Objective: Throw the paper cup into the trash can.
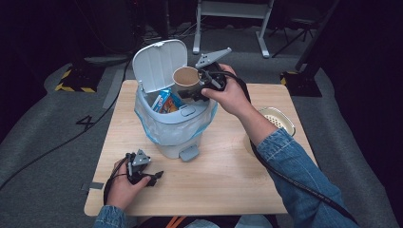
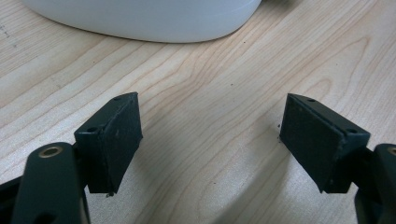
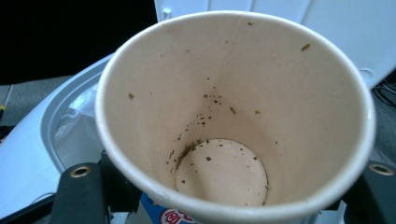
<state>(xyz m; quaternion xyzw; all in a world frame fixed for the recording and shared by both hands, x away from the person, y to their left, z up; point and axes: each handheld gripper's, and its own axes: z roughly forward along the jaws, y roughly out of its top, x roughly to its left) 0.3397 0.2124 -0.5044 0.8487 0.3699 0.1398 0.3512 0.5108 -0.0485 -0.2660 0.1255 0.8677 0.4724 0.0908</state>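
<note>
Paper cup (image 1: 186, 77), upper centre, clamped in your right gripper (image 1: 202, 88) over bin (image 1: 176, 128); left gripper (image 1: 154, 176) wide open, empty, lower left.

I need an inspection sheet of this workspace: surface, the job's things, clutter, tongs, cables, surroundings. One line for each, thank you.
Surface: light wooden table, bare where the left tongs rest.
Job's things: used paper cup, empty but for dark specks, held above the white pedal bin; lid up, clear liner inside, a blue packet already in it.
Clutter: cream perforated basket at the table's right edge.
Tongs: right tongs shut on the cup; left tongs open, nothing between them, low over the table.
Cables: one black cable along the right sleeve; others on the floor.
Surroundings: grey floor, dark room, white frame legs behind.
</note>
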